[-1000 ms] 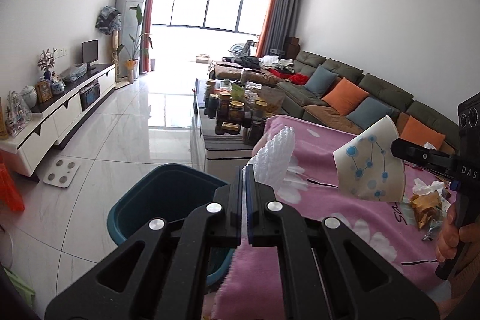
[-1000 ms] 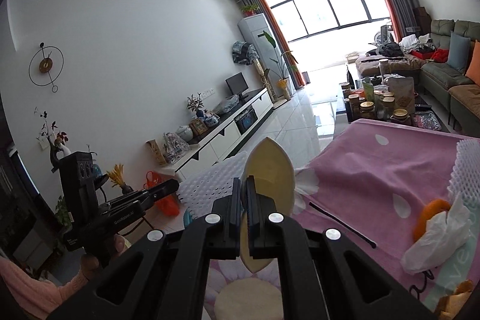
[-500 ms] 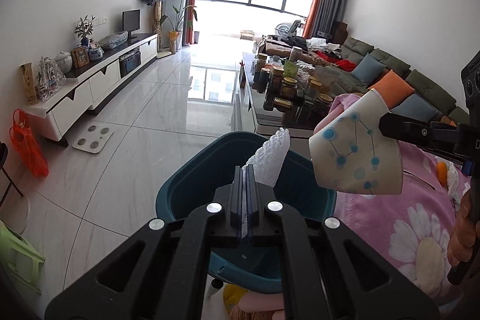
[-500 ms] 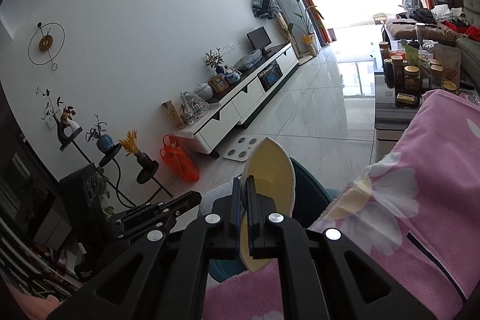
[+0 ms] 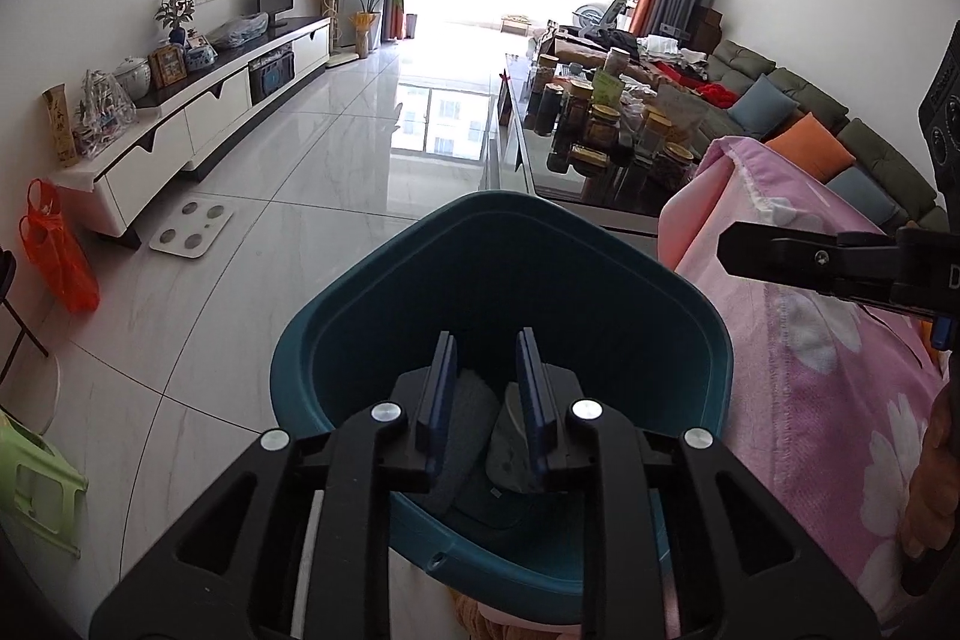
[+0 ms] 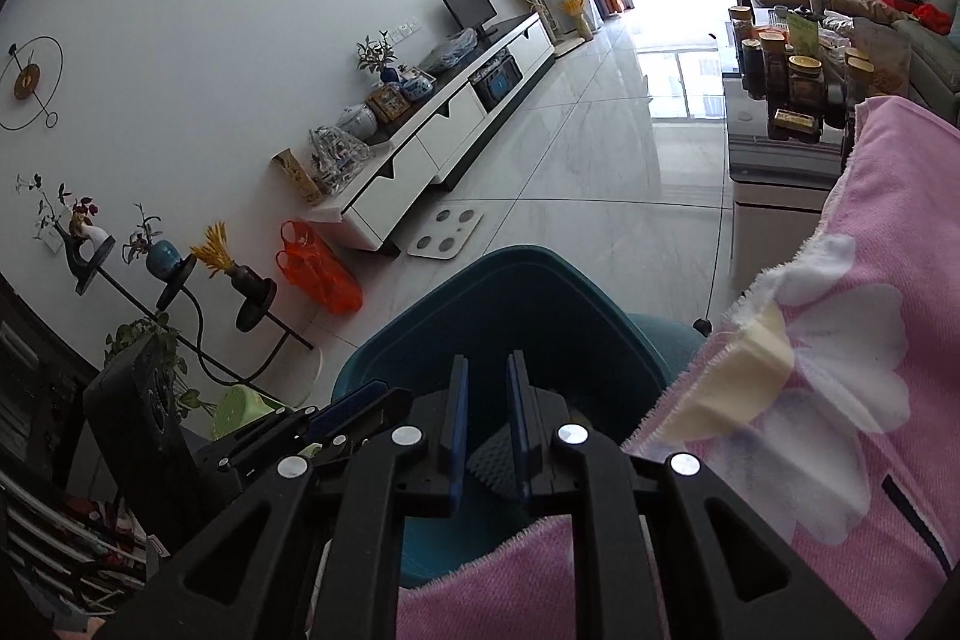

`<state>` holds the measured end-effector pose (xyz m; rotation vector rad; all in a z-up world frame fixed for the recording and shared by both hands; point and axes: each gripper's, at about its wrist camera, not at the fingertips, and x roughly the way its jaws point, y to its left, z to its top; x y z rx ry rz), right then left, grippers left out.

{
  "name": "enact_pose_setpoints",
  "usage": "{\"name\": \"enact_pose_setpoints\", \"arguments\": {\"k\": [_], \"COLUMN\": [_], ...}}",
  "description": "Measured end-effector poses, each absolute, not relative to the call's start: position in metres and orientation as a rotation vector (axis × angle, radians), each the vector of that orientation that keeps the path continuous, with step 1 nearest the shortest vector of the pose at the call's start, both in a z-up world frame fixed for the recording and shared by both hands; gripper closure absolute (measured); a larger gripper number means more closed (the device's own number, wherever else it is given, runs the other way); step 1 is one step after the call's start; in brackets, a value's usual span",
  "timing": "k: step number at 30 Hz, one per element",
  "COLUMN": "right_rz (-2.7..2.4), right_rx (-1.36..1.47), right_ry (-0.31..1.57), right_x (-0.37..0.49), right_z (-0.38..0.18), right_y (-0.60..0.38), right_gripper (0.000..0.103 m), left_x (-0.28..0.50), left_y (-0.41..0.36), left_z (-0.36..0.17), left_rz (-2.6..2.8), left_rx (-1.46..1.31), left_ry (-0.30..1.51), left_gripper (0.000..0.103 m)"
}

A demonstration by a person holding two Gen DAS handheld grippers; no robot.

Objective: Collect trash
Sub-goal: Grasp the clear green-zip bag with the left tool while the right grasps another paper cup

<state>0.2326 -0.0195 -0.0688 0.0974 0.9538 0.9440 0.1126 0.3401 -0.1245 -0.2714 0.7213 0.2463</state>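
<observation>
Beside the pink-covered table [image 5: 840, 400], both the left gripper [image 5: 487, 388] and right gripper [image 6: 487, 412] hang released over the teal bin [image 5: 360, 316]; judging by this, the drop is done, and next comes reaching right for more trash.

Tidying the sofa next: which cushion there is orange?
The orange cushion is the one between the two blue cushions, the farther and the nearer, on the green sofa.

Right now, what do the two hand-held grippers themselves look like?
Both are matte black plastic. The left hand-held gripper and the right hand-held gripper each have two flat fingers with blue pads, carried on angular linkage arms with triangular cutouts and round silver pivot bolts. The right one's body shows white lettering, partly cut off. No cables are visible.
</observation>
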Motion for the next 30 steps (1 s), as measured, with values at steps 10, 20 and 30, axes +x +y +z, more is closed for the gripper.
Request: {"name": "enact_pose_setpoints", "arguments": {"k": [10,20,30], "right_rz": [0.939,0.71,0.389], "right_rx": [0.117,0.137,0.23], "right_ry": [0.774,0.654,0.608], "right_x": [0.193,0.145,0.114], "right_z": [-0.021,-0.004,-0.014], "right_y": [-0.109,-0.244,-0.375], "right_gripper": [0.065,0.059,0.059], "left_x": [0.063,0.052,0.025], "left_y": [0.281,0.146,0.014], "left_z": [-0.063,-0.035,-0.05], "left_rz": [0.124,-0.265,-0.645], "left_rx": [-0.168,-0.089,-0.009], "left_ry": [0.56,0.527,0.58], "left_gripper": [0.045,0.04,0.038]}}
